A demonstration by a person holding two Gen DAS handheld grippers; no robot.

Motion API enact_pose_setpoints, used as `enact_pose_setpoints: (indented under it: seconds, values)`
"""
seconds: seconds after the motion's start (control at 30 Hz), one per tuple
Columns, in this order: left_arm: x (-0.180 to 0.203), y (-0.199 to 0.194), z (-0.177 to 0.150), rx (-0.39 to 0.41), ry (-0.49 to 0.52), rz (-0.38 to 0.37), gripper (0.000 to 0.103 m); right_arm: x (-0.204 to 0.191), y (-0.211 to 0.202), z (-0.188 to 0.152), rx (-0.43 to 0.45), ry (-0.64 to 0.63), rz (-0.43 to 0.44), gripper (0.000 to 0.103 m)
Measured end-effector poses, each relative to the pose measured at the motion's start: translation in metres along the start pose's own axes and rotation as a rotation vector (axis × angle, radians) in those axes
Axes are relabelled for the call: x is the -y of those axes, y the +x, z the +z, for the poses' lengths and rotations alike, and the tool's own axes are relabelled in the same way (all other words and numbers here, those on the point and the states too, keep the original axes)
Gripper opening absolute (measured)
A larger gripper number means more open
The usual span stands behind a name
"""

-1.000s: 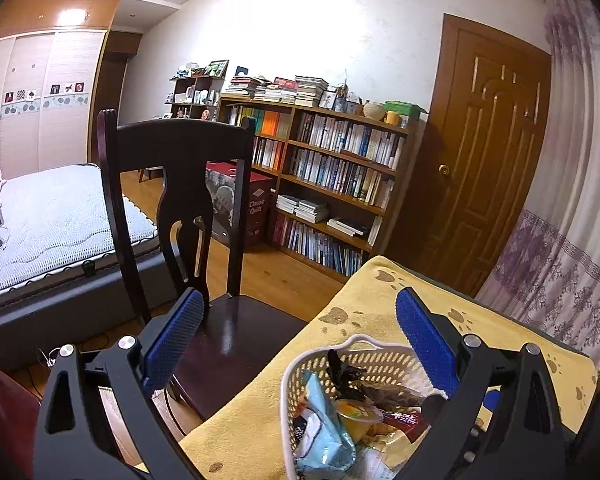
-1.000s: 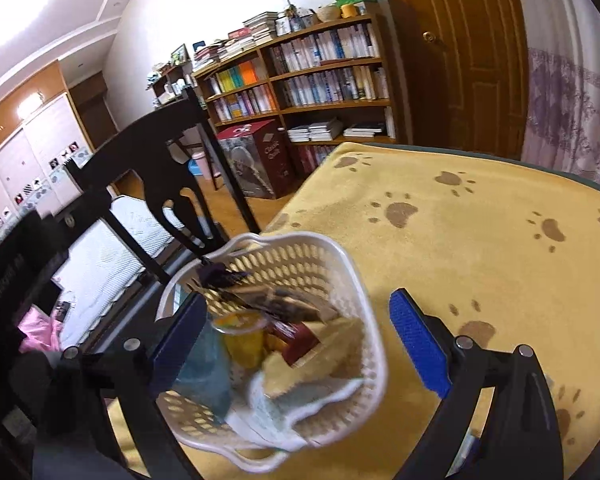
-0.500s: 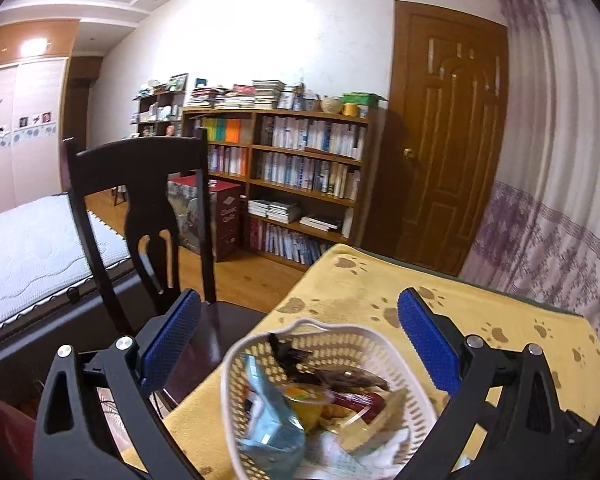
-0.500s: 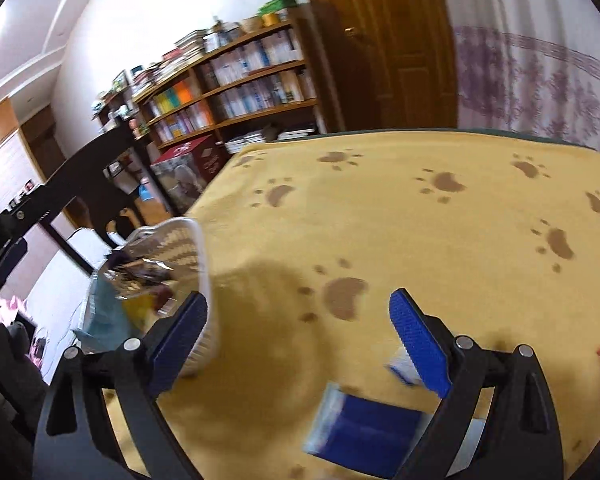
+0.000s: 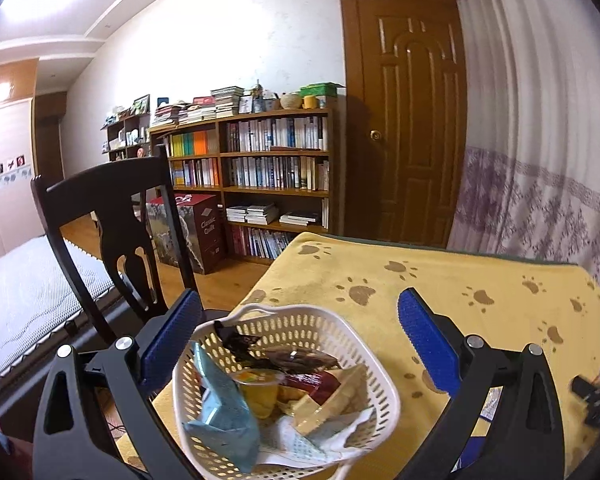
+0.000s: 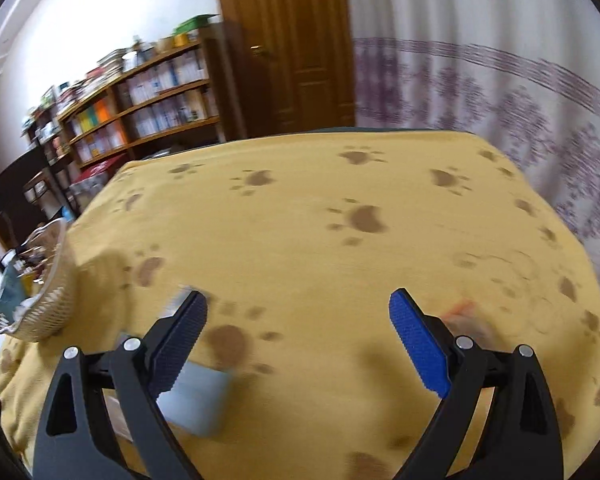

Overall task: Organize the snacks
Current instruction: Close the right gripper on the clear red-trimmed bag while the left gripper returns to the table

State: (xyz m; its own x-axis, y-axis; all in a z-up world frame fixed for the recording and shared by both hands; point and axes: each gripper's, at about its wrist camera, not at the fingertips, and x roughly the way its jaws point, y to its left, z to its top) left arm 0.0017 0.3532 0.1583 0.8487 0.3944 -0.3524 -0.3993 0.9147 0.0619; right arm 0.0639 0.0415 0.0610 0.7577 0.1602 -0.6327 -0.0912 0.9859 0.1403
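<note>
A white plastic basket (image 5: 376,376) full of snacks sits on the yellow paw-print cloth, between and below the pads of my open left gripper (image 5: 296,340). Inside lie a light-blue packet (image 5: 224,420), a yellow jelly cup (image 5: 260,388) and dark wrappers. In the right wrist view the same basket (image 6: 48,300) stands at the far left. My right gripper (image 6: 298,336) is open over the cloth with nothing between its pads. A pale blue packet (image 6: 198,400) lies under its left finger, and a blurred orange-red wrapper (image 6: 466,316) lies behind its right finger.
A dark wooden chair (image 5: 112,216) stands left of the table, close to the basket. Bookshelves (image 5: 268,176), a brown door (image 5: 412,120) and a patterned curtain (image 6: 500,88) lie beyond the table's far edge. A bed (image 5: 20,280) is at far left.
My right gripper has swung right, away from the basket, over the open cloth and loose packets. The left gripper's view has shifted so the basket now sits centred between its pads.
</note>
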Motion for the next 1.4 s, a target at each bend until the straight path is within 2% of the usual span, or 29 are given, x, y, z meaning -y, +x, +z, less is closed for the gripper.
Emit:
enact_pose_setpoints:
  seconds: [0.23, 0.47, 0.9, 1.0, 1.07, 1.2, 1.3, 1.4]
  values:
    - [0.019, -0.002, -0.006, 0.003, 0.06, -0.027, 0.1, 0.064, -0.007, -0.008, -0.002, 0.049, -0.104, 0.092]
    - [0.028, -0.003, -0.01, -0.007, 0.086, -0.062, 0.1, 0.094, 0.003, -0.011, -0.039, 0.075, -0.135, 0.092]
    - [0.032, -0.003, -0.011, -0.014, 0.103, -0.076, 0.1, 0.089, 0.031, -0.022, -0.155, 0.017, -0.126, 0.091]
    - [0.033, -0.003, -0.012, -0.015, 0.11, -0.081, 0.1, 0.085, 0.036, -0.024, -0.182, -0.007, -0.146, 0.08]
    - [0.034, -0.003, -0.013, -0.016, 0.115, -0.085, 0.1, 0.083, 0.036, -0.025, -0.186, -0.018, -0.168, 0.077]
    - [0.037, -0.001, -0.014, -0.033, 0.116, -0.112, 0.1, 0.078, 0.032, -0.027, -0.17, -0.027, -0.186, 0.058]
    - [0.042, 0.0, -0.017, -0.042, 0.126, -0.132, 0.1, 0.073, 0.029, -0.028, -0.161, -0.018, -0.2, 0.055]
    - [0.051, 0.0, -0.021, -0.045, 0.154, -0.149, 0.1, 0.066, 0.026, -0.029, -0.152, -0.007, -0.179, 0.05]
